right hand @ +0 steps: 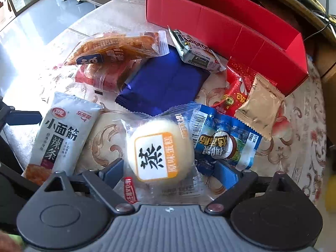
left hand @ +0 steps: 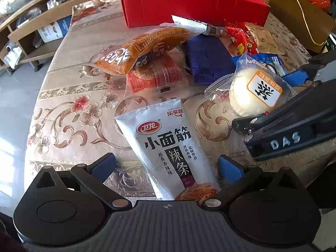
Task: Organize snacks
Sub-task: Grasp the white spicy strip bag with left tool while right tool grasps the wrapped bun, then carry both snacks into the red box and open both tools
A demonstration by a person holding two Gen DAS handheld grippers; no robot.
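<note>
A white spicy-strip packet (left hand: pixel 168 149) lies between the open fingers of my left gripper (left hand: pixel 167 168); it also shows in the right wrist view (right hand: pixel 61 134). My right gripper (right hand: pixel 170 173) is open around a round steamed cake in clear wrap (right hand: pixel 160 149), also in the left wrist view (left hand: pixel 255 90). The right gripper's body (left hand: pixel 294 130) shows at the right of the left wrist view. A red open box (left hand: pixel 193 6) (right hand: pixel 231 31) stands at the table's far side.
Between the box and the grippers lie an orange snack bag (left hand: pixel 142 50) (right hand: pixel 117 48), a dark blue packet (left hand: pixel 208 61) (right hand: pixel 166 84), a blue coconut packet (right hand: pixel 226 140), a red packet (right hand: pixel 235 92), a beige sachet (right hand: pixel 260 111) and a grey-white bar (right hand: pixel 197 50). Floral tablecloth (left hand: pixel 69 115). Shelves (left hand: pixel 31 35) at left.
</note>
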